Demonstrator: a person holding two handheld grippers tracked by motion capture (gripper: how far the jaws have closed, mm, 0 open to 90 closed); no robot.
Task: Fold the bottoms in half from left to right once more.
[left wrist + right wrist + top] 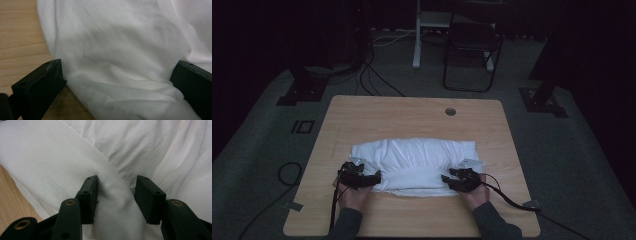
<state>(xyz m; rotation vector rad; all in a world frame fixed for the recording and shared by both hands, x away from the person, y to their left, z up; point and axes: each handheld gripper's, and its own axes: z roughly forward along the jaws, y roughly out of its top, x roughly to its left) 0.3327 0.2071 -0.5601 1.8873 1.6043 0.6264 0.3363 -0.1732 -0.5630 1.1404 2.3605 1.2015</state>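
Note:
A white cloth (412,160) lies bunched in a long roll across the near half of the wooden table (412,112). My left gripper (374,177) is at the cloth's near left corner. In the left gripper view its jaws (119,65) stand wide apart, and the white cloth (120,50) bulges loosely between them. My right gripper (447,176) is at the near right corner. In the right gripper view its jaws (116,180) pinch a raised fold of the cloth (113,195).
A round cable hole (450,111) sits near the table's far edge. Beyond the table stand a dark folding chair (472,45) and a white desk leg (416,40), with cables (372,75) on the carpet. A cable (512,200) trails right from the right gripper.

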